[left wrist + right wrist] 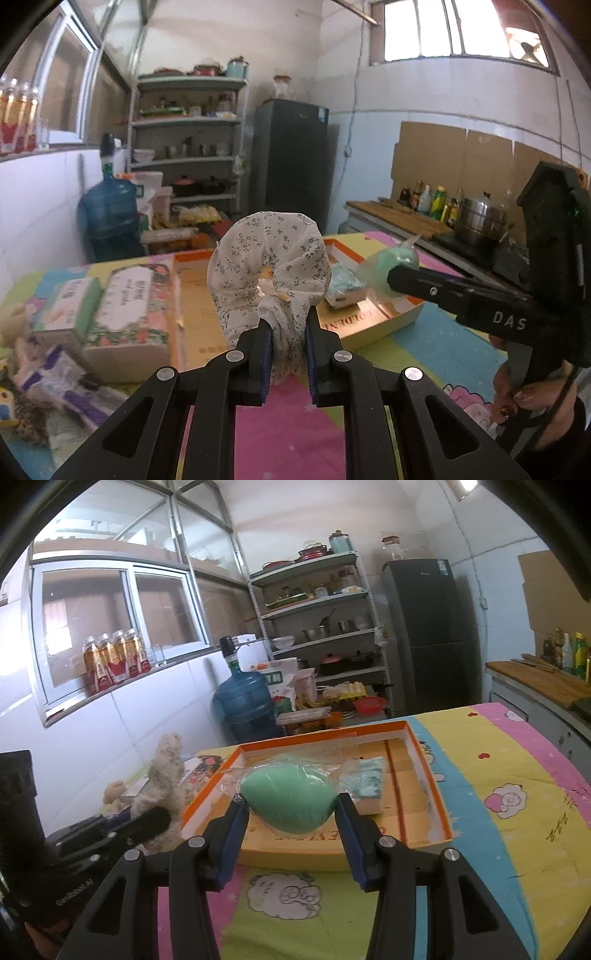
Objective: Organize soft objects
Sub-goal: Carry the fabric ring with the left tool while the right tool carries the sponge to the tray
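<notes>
Cluttered kitchen behind a cartoon-print quilt [498, 775], left gripper [288, 354] pinching a floral scrunchie [269, 266] at frame centre, right gripper [291, 812] clamping a bagged green sponge [288, 797] over the orange-rimmed tray [428, 771], "DAS" printed on the right gripper's body at centre right of the left view.

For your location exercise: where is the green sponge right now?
In the right wrist view, the green sponge sits centre frame, clamped by the right gripper above the orange-rimmed box.

A blue water jug [244, 701] stands by the metal shelf [321, 627], a dark fridge [432, 635] beside it, bottles [114, 661] lining the windowsill.
</notes>
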`<state>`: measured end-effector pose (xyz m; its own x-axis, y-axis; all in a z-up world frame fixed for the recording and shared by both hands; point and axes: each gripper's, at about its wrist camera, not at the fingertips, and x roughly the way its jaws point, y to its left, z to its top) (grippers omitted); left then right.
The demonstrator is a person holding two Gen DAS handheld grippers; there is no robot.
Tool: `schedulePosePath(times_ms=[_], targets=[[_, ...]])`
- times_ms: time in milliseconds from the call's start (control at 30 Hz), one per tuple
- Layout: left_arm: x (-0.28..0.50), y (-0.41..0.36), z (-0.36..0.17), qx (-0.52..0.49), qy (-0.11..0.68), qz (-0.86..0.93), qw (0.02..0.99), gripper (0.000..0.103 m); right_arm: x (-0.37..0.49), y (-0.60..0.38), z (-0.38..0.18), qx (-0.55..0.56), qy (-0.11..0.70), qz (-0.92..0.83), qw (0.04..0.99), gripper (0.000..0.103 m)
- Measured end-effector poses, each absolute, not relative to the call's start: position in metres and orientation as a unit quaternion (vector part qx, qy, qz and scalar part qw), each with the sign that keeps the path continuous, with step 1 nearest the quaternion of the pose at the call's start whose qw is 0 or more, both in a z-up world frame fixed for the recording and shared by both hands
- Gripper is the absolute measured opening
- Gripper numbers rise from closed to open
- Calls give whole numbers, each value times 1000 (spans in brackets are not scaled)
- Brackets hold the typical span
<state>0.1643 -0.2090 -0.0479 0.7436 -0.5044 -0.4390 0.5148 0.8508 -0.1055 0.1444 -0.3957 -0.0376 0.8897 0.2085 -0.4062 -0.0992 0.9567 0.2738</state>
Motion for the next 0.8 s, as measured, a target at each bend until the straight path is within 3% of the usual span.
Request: schedulePosePath(times_ms=[800], targets=[[236, -266, -78, 49, 303, -286, 908, 15, 185, -430, -61, 117, 272, 37, 954, 49]])
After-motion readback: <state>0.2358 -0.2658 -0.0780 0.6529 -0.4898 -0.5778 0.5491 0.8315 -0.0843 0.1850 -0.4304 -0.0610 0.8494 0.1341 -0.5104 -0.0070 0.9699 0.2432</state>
